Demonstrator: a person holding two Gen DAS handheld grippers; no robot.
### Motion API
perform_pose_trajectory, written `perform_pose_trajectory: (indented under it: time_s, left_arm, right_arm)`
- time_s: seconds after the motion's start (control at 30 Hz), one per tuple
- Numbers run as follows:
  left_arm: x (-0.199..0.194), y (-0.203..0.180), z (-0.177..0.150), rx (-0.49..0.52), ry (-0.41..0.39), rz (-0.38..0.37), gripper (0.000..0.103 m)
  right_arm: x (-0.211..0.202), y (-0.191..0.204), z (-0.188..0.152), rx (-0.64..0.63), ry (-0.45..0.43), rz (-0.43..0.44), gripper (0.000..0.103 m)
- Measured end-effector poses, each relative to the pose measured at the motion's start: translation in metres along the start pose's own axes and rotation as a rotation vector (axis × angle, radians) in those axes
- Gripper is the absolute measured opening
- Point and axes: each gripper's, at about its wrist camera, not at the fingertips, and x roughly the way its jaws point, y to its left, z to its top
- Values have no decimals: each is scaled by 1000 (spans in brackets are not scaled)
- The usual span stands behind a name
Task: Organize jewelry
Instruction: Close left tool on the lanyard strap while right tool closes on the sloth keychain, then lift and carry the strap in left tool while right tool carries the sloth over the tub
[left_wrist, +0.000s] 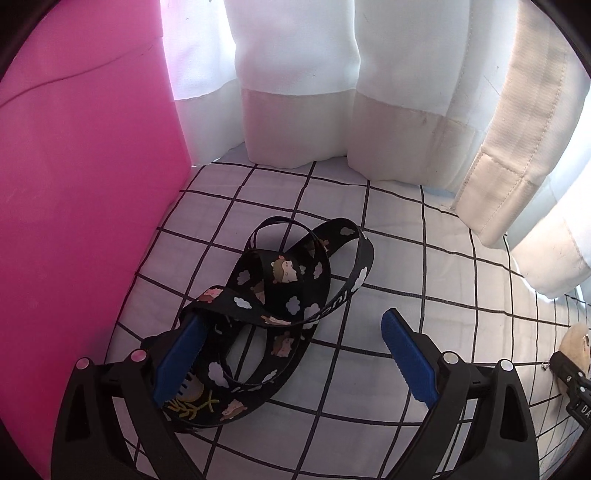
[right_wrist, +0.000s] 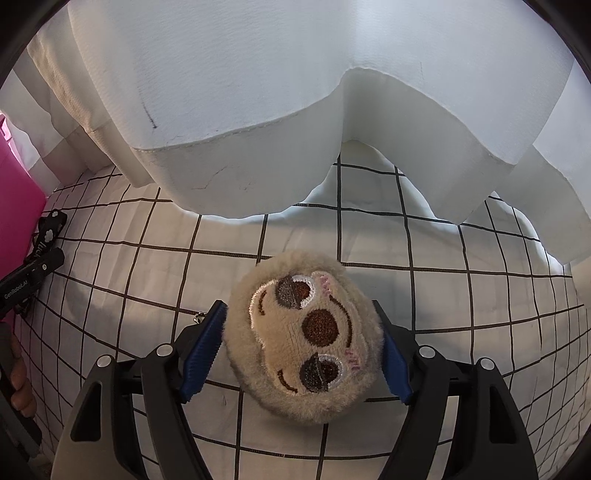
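Left gripper (left_wrist: 291, 354) jaws spread wide, clasping nothing, over black patterned lanyard (left_wrist: 280, 295) heaped on grid-print sheet (left_wrist: 424, 258) beside pink box (left_wrist: 74, 184). Right gripper (right_wrist: 299, 347) jaws parted around plush sloth charm (right_wrist: 306, 339) lying on sheet below white curtain (right_wrist: 295, 110); pad contact with fur unclear.

The lanyard (left_wrist: 280, 314) lies in loose loops on the checked sheet (left_wrist: 424, 266), close beside the upright panel (left_wrist: 81, 206) on its left. Part of its strap runs past the left-hand finger of the left gripper (left_wrist: 291, 354). Behind it, the curtain (left_wrist: 295, 81) hangs down to the sheet. Well to the right lies the plush charm (right_wrist: 306, 338), on the same sheet, between the fingers of the right gripper (right_wrist: 301, 350). The curtain hangs behind the charm too.
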Motion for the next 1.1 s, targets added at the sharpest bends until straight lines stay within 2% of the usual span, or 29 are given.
perform_pose_trajectory:
  time_s: [0.1, 0.2, 0.27, 0.3, 0.37, 0.43, 0.47, 0.5, 0.7, 0.9, 1.1]
  left_arm:
    - [-2, -5, -5, 9, -5, 17, 92]
    - [-5, -11, -7, 4, -17, 27, 82]
    - [-10, -13, -9, 20, -31, 35, 59]
    - [-12, -14, -9, 29, -34, 35, 54]
    - [-16, -17, -10, 41, -37, 49, 33]
    - [-18, -18, -13, 32, -30, 13, 20]
    - [-19, -18, -14, 27, -29, 13, 20]
    - [-20, -19, -16, 25, -31, 13, 19]
    - [-25, -26, -21, 31, -31, 3, 5]
    - [-37, -31, -26, 39, -38, -8, 3]
    - [-70, -25, -26, 41, -77, -38, 3]
  right_arm:
    - [-1, 1, -2, -2, -6, 0, 74]
    - [-1, 1, -4, -5, -9, 2, 73]
    - [-1, 1, -5, -4, -11, 0, 73]
    - [-2, 0, -5, -3, -14, 2, 73]
    - [-3, 0, -7, -1, -18, 5, 72]
    - [-5, 1, -10, -2, -21, 9, 72]
    - [-6, 1, -11, -4, -22, 9, 72]
    - [-7, 2, -13, -5, -26, 9, 66]
    - [-13, 4, -19, -6, -35, 16, 55]
    - [-21, 6, -24, -13, -60, 16, 52]
    - [-41, 12, -25, -20, -95, 31, 52]
